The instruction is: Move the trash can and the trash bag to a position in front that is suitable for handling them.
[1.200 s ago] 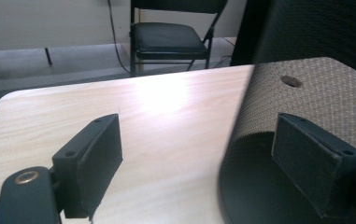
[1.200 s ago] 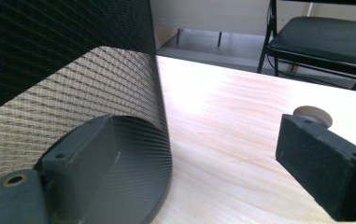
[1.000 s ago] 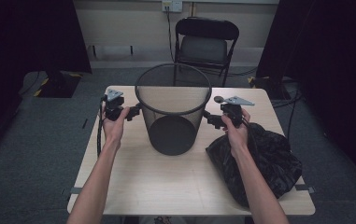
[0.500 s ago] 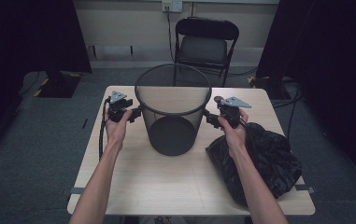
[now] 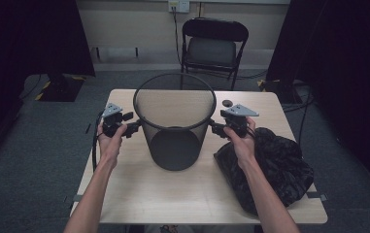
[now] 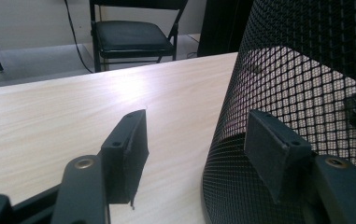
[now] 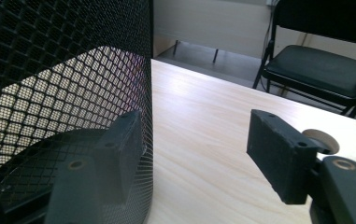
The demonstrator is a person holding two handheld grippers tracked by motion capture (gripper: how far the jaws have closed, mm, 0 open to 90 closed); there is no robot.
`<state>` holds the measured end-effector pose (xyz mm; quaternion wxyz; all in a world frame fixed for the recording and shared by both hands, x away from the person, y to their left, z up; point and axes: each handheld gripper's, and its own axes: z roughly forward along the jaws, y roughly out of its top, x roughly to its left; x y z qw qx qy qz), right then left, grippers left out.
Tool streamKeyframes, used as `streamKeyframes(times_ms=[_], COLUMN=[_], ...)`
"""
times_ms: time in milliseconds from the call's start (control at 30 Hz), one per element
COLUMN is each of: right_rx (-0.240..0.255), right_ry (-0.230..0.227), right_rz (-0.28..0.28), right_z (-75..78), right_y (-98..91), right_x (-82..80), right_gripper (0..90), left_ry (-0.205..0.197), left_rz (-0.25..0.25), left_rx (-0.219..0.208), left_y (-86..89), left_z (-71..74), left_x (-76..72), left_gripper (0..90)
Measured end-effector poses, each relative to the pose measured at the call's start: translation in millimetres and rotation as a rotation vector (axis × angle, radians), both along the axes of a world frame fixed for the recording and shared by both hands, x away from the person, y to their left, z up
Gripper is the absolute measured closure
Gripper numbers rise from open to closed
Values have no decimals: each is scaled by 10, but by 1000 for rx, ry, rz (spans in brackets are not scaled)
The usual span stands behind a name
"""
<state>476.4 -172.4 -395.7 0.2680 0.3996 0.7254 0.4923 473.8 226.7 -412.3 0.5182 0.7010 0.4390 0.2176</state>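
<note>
Black mesh bin stands between us; left gripper at nine o'clock, right gripper at three o'clock; both have just been closing and stand apart, wall between jaws, grasping nothing.

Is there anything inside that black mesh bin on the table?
Looking down into the mesh bin, only its dark round bottom shows; nothing seems to lie in it. The bottom is dim, so a small dark item there could go unnoticed. The table under it is covered.

A wooden table bears a mesh bin and black bag.
</note>
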Motion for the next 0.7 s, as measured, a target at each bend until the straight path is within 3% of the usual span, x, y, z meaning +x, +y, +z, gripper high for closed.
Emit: streamKeyframes(times_ms=[267, 367, 533, 700], right_rx=[-45, -40, -28, -39], right_ry=[-3, 3, 15, 24], right_rz=[51, 61, 83, 113], right_z=[41, 42, 38, 53], right_y=[28, 24, 13, 10], right_x=[-115, -151, -229, -314], right_gripper=[350, 358, 360, 360], left_ry=[-15, -18, -12, -20], left_rz=[2, -9, -37, -34], left_rx=[17, 22, 48, 95], left_y=[27, 35, 61, 53], left_z=[15, 20, 48, 87], left_x=[-251, -338, -421, -535], left_gripper=[408, 418, 417, 417])
